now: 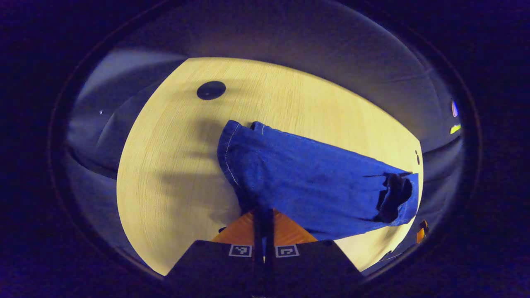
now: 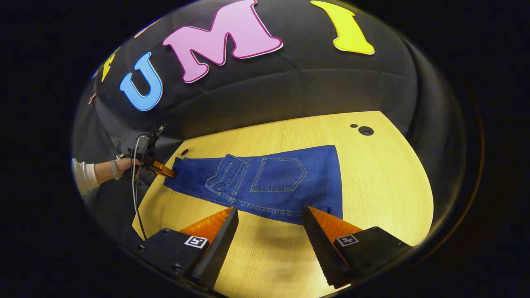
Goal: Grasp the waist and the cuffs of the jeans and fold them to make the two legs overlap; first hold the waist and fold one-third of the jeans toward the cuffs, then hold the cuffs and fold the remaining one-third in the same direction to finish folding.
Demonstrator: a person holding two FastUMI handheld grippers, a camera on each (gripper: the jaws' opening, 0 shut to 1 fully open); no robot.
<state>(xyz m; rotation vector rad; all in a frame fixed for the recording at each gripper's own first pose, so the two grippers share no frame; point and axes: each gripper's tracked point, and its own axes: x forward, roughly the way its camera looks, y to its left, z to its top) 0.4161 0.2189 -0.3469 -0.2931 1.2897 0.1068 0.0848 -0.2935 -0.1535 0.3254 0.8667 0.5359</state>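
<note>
Progress. The jeans [image 2: 265, 182] lie flat on the desk [image 2: 385, 182], at the centre of the right gripper view. They show one pocket side up, with a single leg outline. I judge the legs already overlapped, so the first fold looks done. Neither third-fold is visible: the garment reads as one long strip from the narrow end at 9 o'clock to the wide end at 3 o'clock. Both thirds remain.

Left tongs [image 1: 263, 219]. In the left gripper view they stand at 6 o'clock, pressed together on a corner of the jeans [image 1: 306, 182]. The denim bunches right at the tips. From there the cloth runs toward 3 o'clock, and a hemmed edge sits at 11 o'clock of the cloth. In the right gripper view the same tongs [image 2: 169, 173] appear at 9 o'clock, held by a hand [image 2: 124, 165] with a sleeve [image 2: 85, 176], touching the narrow end of the jeans.

Right tongs [image 2: 269, 231]. They are spread wide at 6 o'clock, holding nothing. The near edge of the jeans lies just beyond the tips, apart from both fingers. I judge this grasp not yet made.

Count.
- Jeans: one.
- Tongs: two.
- Hands seen: one.
- Back pockets seen: one.
- Dark round holes in the desk: two near each other at 1 o'clock in the right gripper view, a third small one by the narrow end.
</note>
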